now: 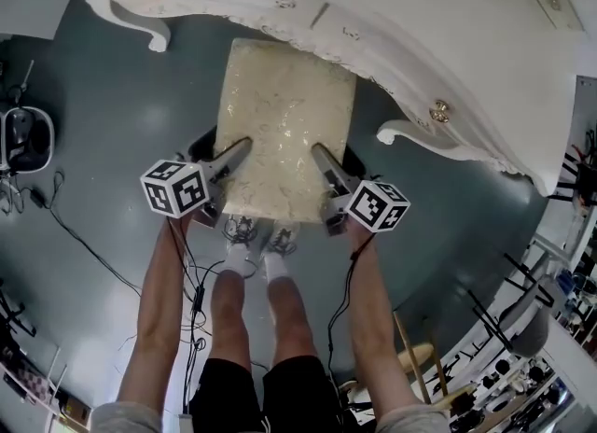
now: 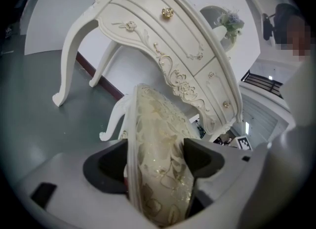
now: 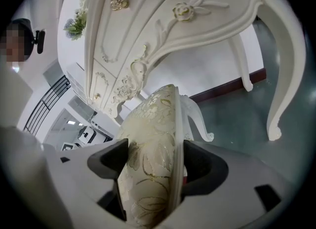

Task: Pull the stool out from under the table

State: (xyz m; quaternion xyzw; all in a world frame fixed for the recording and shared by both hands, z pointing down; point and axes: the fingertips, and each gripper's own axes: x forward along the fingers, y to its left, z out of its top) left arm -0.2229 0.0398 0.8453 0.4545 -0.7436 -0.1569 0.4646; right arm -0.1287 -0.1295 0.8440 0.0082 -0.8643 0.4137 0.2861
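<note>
Head view: the ornate white table (image 1: 485, 58) sweeps across the top, with cables (image 1: 84, 244) trailing over the grey floor (image 1: 112, 114) at left. The stool (image 1: 284, 132), a cream cushion with gold flowers, stands before the person's feet (image 1: 254, 235), its far end meeting the table's front edge. The left gripper (image 1: 241, 148) and right gripper (image 1: 319, 153) each clamp a cushion side. From above, the stool's legs are hidden.

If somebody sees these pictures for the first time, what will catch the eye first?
First the stool, with its cream seat patterned in gold flowers, in the middle of the head view. The left gripper and the right gripper are each shut on the seat, one on each side near the person. Across the top curves the white carved table with gold knobs, and the stool's far end lies at its edge.
</note>
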